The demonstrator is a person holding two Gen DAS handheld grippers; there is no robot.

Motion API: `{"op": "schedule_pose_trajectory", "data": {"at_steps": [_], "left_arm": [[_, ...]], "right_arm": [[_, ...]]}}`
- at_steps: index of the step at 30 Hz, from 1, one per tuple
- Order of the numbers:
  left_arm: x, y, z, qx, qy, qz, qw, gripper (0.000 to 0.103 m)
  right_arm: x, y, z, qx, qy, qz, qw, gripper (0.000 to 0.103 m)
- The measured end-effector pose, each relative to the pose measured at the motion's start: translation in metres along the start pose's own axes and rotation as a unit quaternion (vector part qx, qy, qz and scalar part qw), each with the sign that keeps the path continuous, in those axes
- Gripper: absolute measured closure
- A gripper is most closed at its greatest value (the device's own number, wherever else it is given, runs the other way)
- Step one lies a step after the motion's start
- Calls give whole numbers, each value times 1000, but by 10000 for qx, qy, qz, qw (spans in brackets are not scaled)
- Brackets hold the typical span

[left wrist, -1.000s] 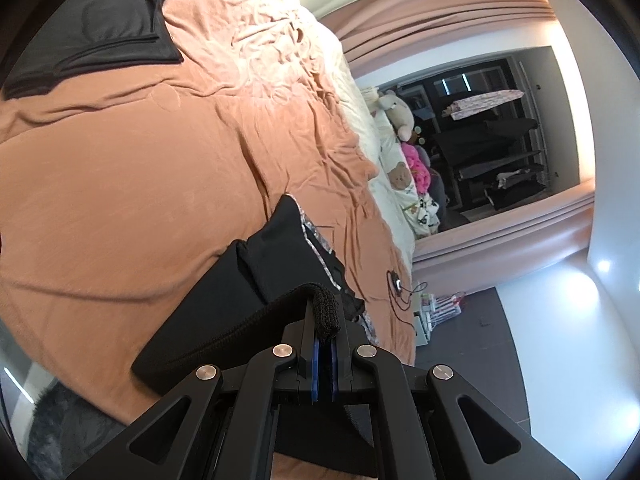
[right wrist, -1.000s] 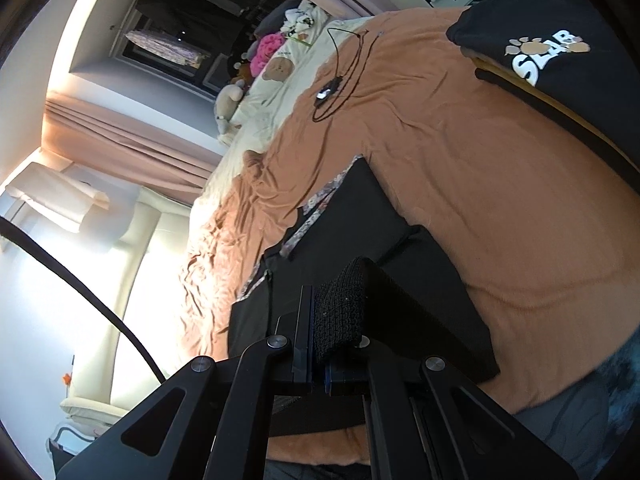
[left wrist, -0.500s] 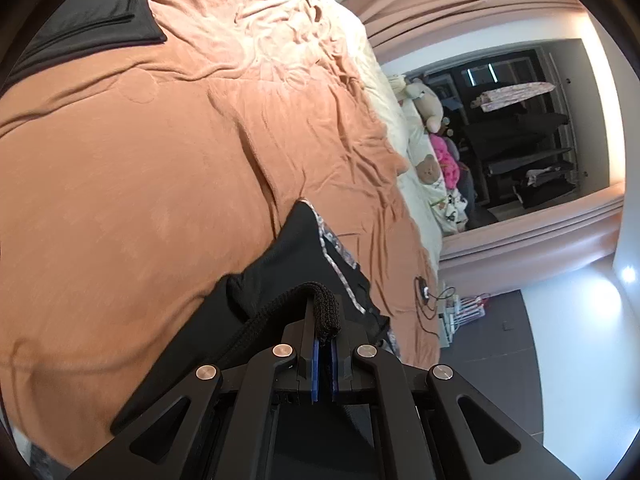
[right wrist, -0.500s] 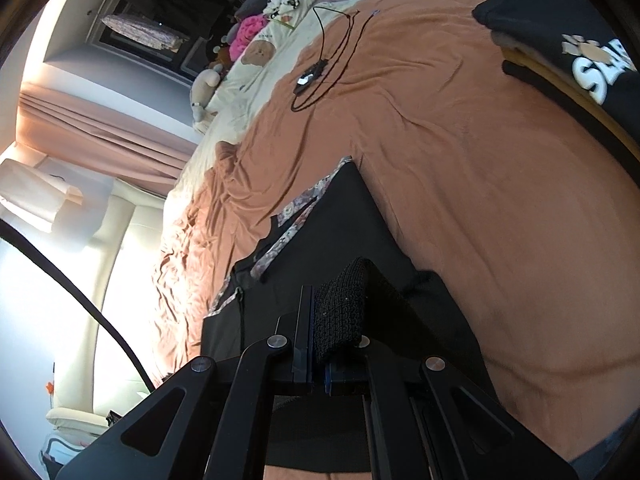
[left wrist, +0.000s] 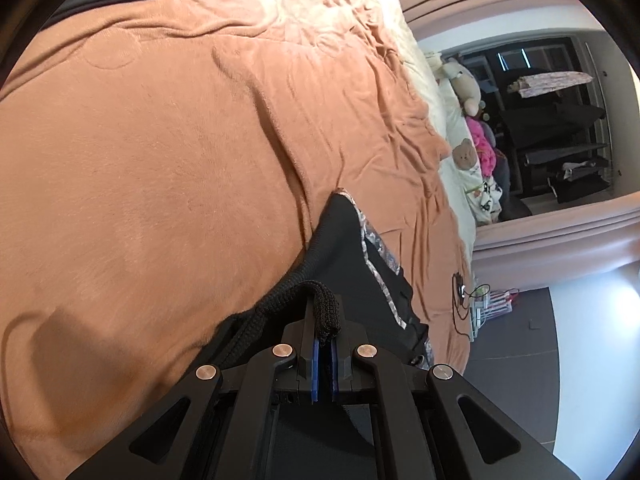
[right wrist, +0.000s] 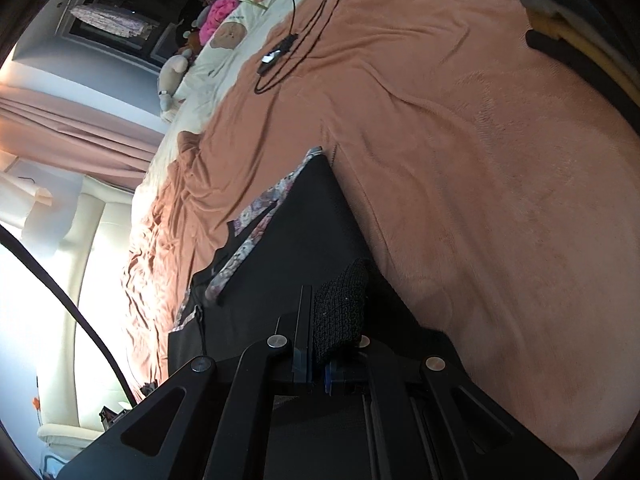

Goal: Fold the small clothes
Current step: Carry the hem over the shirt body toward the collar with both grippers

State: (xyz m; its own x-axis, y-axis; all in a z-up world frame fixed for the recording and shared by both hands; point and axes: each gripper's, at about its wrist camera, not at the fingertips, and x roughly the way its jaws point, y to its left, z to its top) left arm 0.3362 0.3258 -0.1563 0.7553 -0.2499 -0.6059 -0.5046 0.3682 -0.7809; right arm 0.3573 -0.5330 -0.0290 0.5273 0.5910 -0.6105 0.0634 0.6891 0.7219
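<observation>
— What is the black cloth (left wrist: 344, 264) like?
— Soft and dark, with a bumpy knit band (right wrist: 340, 312) and a flowery strip (right wrist: 256, 216) along one side. It lies on the fuzzy peach blanket (left wrist: 160, 160) near the bed's edge.
— Who holds it?
— The left gripper (left wrist: 324, 344) and the right gripper (right wrist: 320, 356). Both jaws are closed tight, pinching the knit band.
— Anything else?
— A thin black cable (right wrist: 296, 40) curls farther up the bed.

A bed under an orange blanket (left wrist: 160, 152) carries everything. A black garment (left wrist: 344, 248) with patterned trim lies just ahead of the tool. A black cable (right wrist: 296, 32) lies farther ahead, with plush toys (left wrist: 468, 88) beyond it.
</observation>
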Motion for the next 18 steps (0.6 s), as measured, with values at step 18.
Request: {"op": "schedule_pose_trajectory", "data": {"at_steps": [18], "left_arm": [[25, -55, 32, 323, -155, 139, 9993, 100]], "right_arm": [[16, 28, 36, -2, -227, 30, 9997, 103]]}}
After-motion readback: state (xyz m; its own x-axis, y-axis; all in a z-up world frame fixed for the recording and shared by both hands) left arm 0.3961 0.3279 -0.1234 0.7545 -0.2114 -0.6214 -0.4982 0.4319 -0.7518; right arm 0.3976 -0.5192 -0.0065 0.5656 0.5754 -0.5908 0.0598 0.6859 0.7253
